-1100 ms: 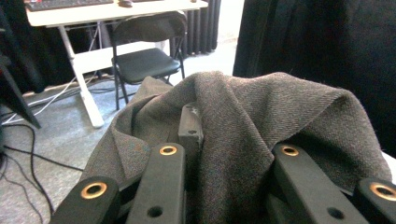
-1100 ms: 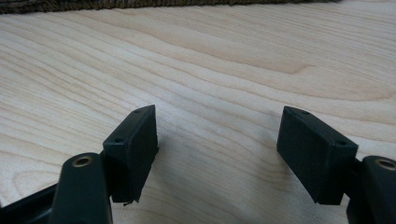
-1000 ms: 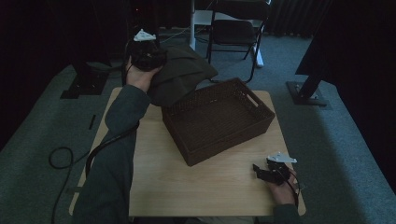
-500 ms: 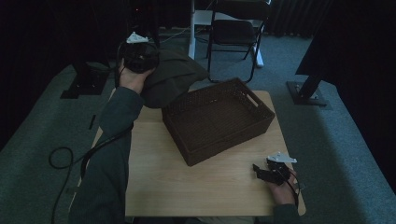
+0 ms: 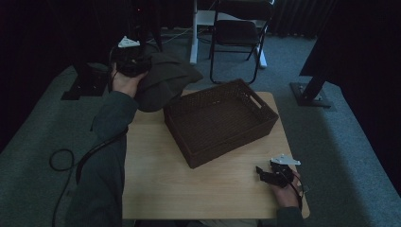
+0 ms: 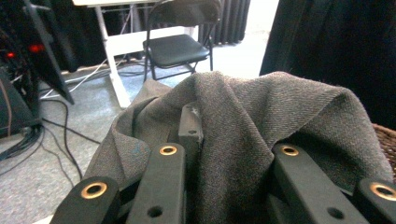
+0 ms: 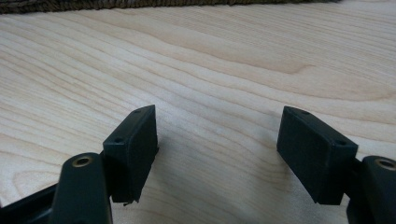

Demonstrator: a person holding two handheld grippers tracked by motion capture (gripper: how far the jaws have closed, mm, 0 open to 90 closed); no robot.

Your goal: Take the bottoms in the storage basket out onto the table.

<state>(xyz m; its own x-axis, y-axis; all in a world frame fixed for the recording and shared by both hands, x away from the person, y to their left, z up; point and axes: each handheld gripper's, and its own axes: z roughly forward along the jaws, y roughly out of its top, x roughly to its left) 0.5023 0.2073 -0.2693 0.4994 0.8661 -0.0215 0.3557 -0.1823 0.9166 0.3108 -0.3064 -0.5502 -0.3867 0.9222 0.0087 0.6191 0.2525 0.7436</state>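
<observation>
Basket on wooden table (light-grained)

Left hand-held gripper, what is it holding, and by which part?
The left hand-held gripper is shut on a grey cloth, gripping a bunched fold of it, with the rest draping forward over the jaws.

Left gripper fingers clamp grey cloth (folding chair behind).

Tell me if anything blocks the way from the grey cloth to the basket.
Nothing visible does. The left tool holds the grey cloth up beside the basket's far-left corner, and the basket's open top is empty.
</observation>
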